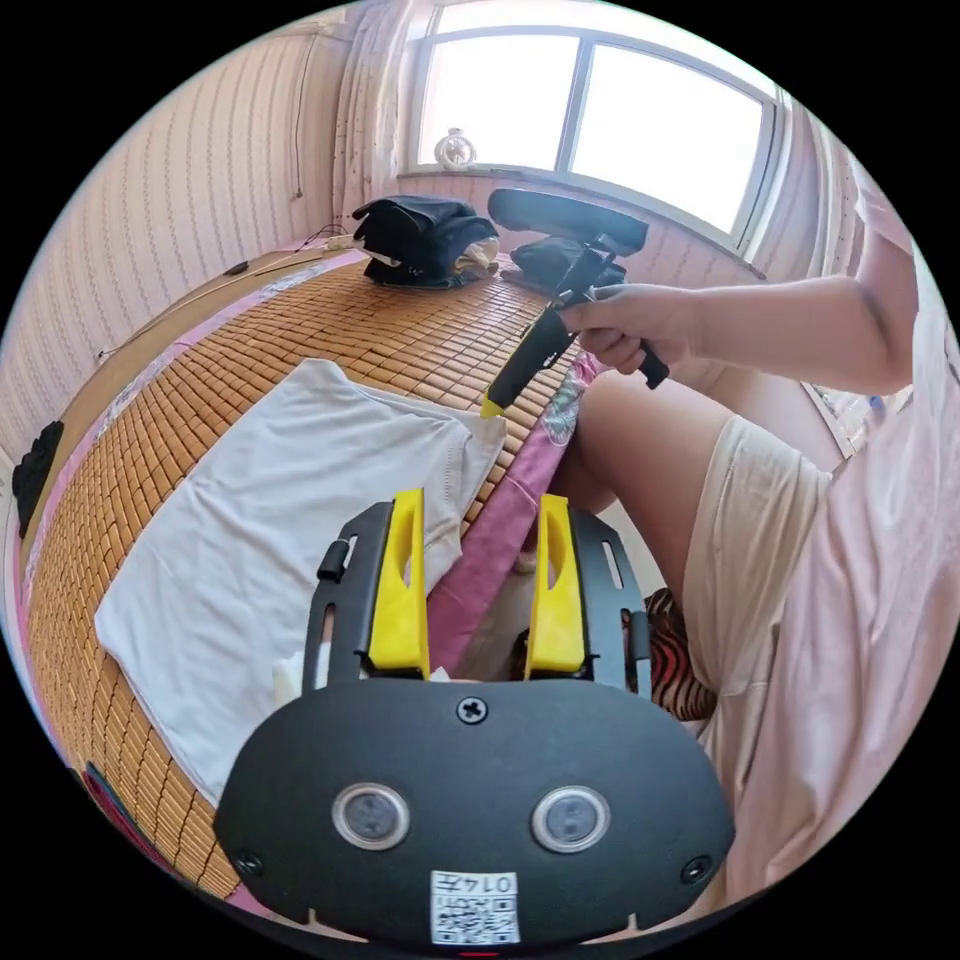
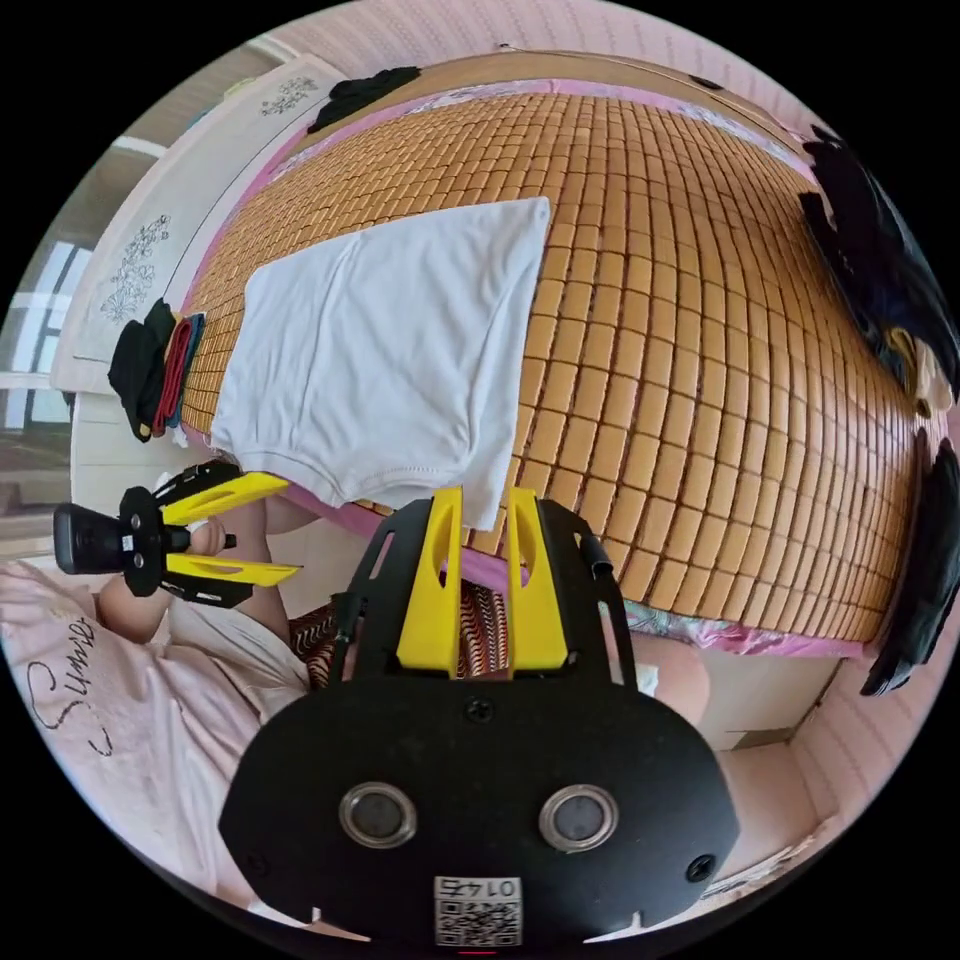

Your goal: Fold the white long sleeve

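White long sleeve [image 2: 385,345] lying flat on bamboo mat [image 2: 680,330], near edge of bed. Left gripper [image 1: 478,585] and right gripper [image 2: 478,575]: fingers apart, empty, hovering. Fabric looks thin, light, floppy; probably pinch hem corners.

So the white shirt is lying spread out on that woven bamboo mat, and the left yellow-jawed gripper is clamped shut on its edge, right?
Not quite. The white long-sleeved shirt does lie spread on the woven bamboo mat, but the left yellow-jawed gripper is open, its jaws apart and holding nothing. The left gripper view shows this: the gap between the jaws frames the pink bed edge, not cloth.
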